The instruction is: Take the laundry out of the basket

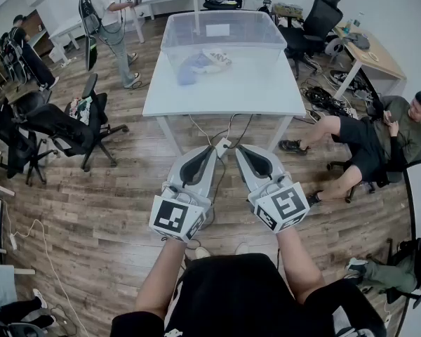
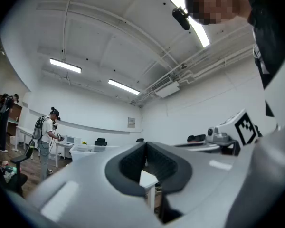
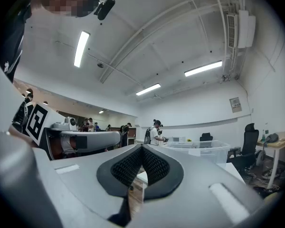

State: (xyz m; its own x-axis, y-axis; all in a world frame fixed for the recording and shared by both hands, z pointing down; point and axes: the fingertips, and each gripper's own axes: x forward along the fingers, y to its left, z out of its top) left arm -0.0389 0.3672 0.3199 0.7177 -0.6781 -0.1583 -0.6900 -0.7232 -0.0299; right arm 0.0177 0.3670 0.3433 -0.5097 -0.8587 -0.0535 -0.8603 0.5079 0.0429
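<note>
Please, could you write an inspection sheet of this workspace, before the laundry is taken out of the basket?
Surface: white rectangular table, top looks clean.
Job's things: clear plastic basket stands at the table's far end; blue and white laundry lies inside it.
Clutter: nothing seen on the table outside the basket.
Grippers: left gripper and right gripper are both shut and empty, side by side, short of the table.
Cables: thin cables hang under the table's near edge; tangled cable heap lies on the floor at the right.
Surroundings: wooden floor; black office chair; seated person; standing person.
</note>
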